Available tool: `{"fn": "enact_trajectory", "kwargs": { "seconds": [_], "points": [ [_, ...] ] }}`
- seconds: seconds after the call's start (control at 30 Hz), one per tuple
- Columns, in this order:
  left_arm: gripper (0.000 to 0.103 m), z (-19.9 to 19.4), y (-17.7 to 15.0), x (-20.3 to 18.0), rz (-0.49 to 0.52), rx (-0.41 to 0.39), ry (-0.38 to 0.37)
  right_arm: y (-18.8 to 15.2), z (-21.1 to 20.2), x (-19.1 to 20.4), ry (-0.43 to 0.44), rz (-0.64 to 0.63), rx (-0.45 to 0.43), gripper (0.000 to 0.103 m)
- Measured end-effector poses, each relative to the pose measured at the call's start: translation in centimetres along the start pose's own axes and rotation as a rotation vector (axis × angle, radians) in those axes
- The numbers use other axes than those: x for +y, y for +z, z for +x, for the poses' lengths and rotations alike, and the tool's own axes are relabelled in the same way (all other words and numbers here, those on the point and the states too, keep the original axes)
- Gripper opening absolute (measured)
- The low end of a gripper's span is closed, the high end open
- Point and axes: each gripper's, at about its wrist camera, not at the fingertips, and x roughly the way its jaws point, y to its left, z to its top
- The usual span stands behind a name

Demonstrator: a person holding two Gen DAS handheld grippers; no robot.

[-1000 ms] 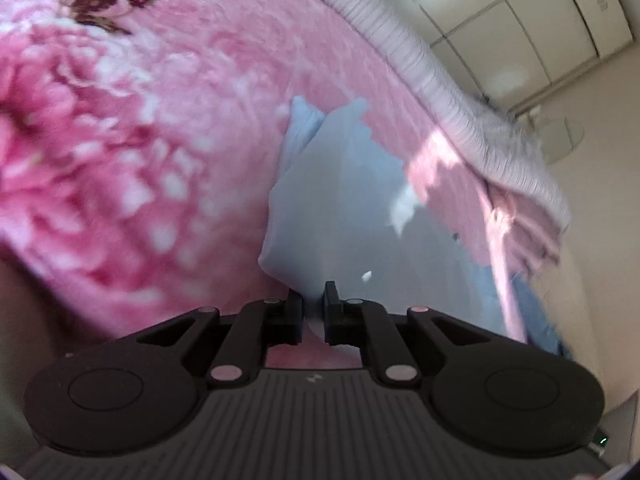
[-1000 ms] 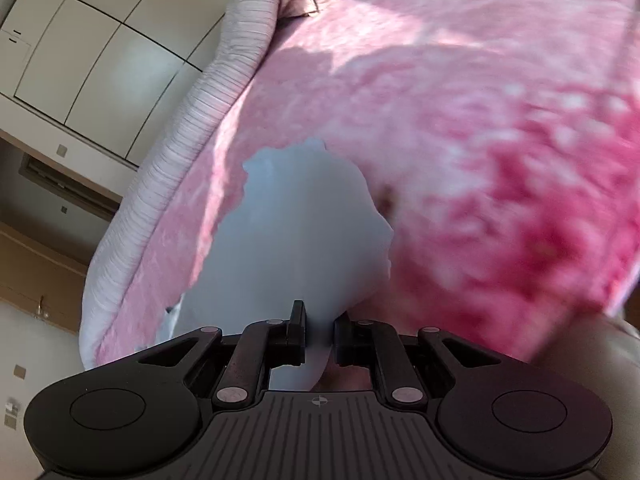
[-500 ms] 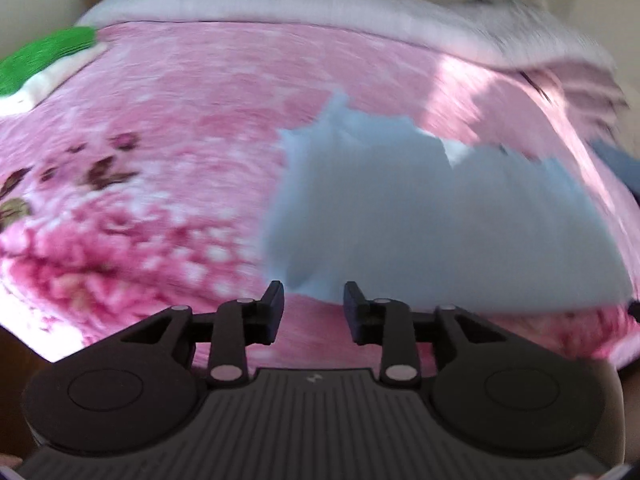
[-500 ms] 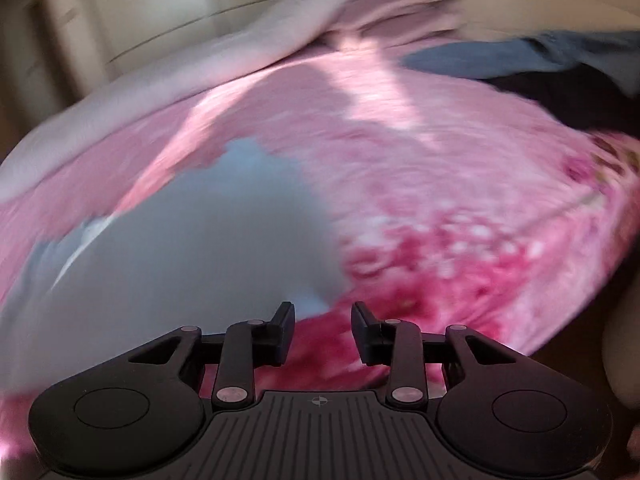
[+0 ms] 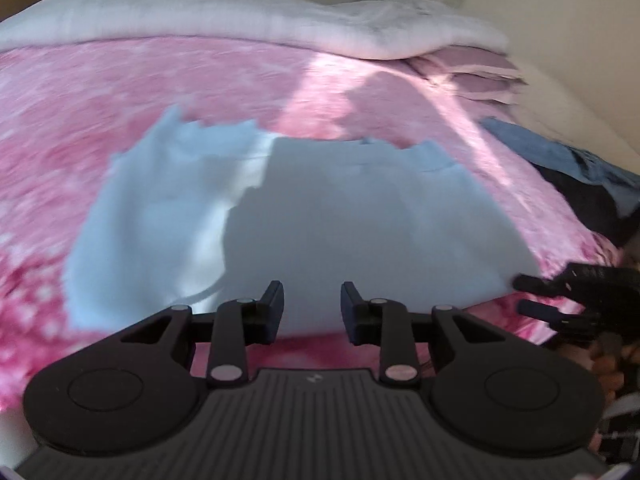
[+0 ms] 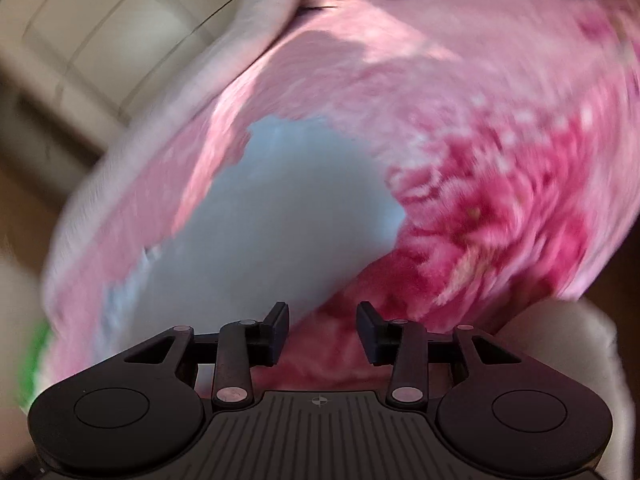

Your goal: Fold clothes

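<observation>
The bed's pink floral blanket fills most of both views, but the right wrist view is smeared and tilted, so its pattern there is just streaks. A white quilt is bunched along the far edge. The pile of dark clothes at the right side is cut off by the frame, can't tell what's in it. The light blue garment lies spread flat on the blanket, far edge jagged, a bright sun stripe down its left part, the rest in shadow. Fabric detail is too blurry to make out. The left gripper hovers at its near edge, jaws released, holding nothing. The right gripper sits by the garment's corner, jaws also spread and empty.
</observation>
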Motion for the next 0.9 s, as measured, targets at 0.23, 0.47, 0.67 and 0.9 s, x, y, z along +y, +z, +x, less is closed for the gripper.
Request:
{"fn": "enact_trajectory", "kwargs": {
  "seconds": [0.23,0.47,0.67,0.9],
  "points": [
    [0.023,6.4,-0.3,-3.1,0.169,0.066,0.021,1.1,2.8,-2.9,0.121,0.241,-0.046,0.041],
    [0.023,6.4,0.8,-4.2,0.166,0.002,-0.031,1.9,3.8,-3.9,0.180,0.319,-0.084,0.041],
    [0.024,8.0,0.0,-4.7,0.229,0.025,0.010,2.3,3.7,-3.4,0.161,0.273,-0.093,0.041],
    [0.022,4.9,2.0,1.1,-0.029,-0.046,0.039,2.4,4.3,-4.2,0.177,0.387,-0.080,0.040]
  ]
}}
